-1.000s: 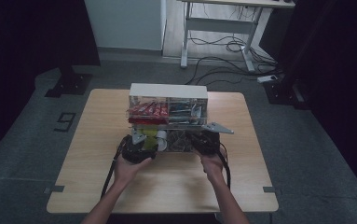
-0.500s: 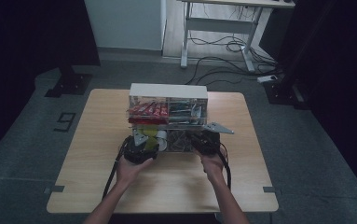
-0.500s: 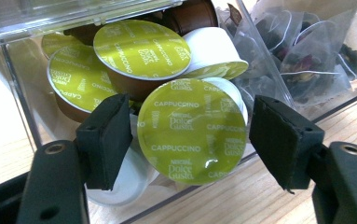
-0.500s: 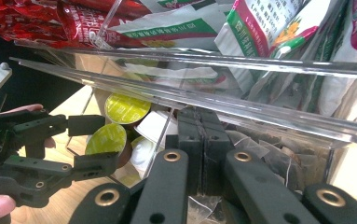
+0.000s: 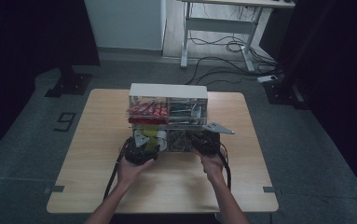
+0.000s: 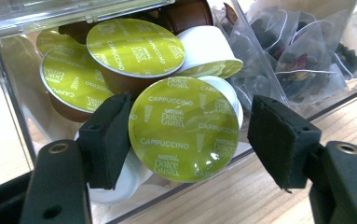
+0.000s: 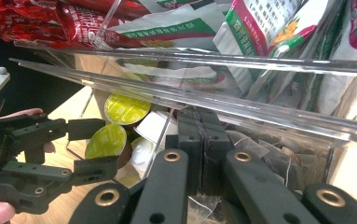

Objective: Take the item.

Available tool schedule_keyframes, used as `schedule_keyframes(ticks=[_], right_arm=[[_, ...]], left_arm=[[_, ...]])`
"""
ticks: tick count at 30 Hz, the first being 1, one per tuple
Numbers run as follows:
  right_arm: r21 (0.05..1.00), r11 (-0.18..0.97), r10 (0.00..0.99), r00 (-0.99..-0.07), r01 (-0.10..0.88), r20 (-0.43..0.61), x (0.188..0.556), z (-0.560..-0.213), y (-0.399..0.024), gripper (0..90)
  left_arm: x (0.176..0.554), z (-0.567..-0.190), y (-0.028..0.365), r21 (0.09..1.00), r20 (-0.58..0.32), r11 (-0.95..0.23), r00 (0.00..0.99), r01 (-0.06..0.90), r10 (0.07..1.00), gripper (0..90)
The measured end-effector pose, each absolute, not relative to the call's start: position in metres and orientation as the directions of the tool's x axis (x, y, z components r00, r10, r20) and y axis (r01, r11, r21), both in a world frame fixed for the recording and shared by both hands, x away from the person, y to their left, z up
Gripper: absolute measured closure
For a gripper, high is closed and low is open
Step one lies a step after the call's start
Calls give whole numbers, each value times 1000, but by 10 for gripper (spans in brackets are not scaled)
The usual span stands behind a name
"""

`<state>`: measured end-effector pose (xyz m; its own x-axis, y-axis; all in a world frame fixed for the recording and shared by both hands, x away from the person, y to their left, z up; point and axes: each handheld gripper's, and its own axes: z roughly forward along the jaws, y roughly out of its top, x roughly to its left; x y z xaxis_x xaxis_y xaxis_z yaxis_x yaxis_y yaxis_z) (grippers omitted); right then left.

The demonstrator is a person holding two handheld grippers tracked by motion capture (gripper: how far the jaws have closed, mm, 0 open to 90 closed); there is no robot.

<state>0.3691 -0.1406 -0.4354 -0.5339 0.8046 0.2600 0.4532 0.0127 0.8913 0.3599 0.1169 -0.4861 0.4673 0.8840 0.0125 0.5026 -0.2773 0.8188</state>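
A clear organizer point(image 5: 168, 89) stands on the wooden table point(image 5: 97, 140) with its lower drawer point(image 6: 176, 200) pulled out. In the drawer lie several coffee capsules, one with a green "Cappuccino" lid point(image 6: 185, 126) lying on top. My left gripper point(image 6: 190, 140) straddles that capsule, and its jaws have just been closing. The left pad point(image 6: 108, 140) touches the lid's edge, while the right pad point(image 6: 276, 137) stands a little off it. My right gripper point(image 7: 199, 140) is shut, pads together at the drawer's front by the tea bags point(image 7: 260, 154). Whether it pinches the thin wall I cannot tell.
Red snack packets point(image 5: 146, 111) and green-and-white sachets point(image 7: 260, 42) fill the upper compartments. Clear pyramid tea bags point(image 6: 297, 60) fill the drawer's right half. Bare tabletop lies to the left, to the right and in front of the hands. A desk frame and cables lie on the floor beyond.
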Motion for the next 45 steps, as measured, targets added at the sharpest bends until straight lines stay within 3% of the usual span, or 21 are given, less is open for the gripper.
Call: schedule_keyframes(ticks=[10,45], right_arm=[[892,13,805,-533,452,259,369,-436,-141,888],[891,8,806,-531,454,264,369,-436,-141,888]], left_arm=[[358,-490,114,824,74,-310,452,474,889,378],[337,-468,136,878,-17,-215,478,427,878,383]])
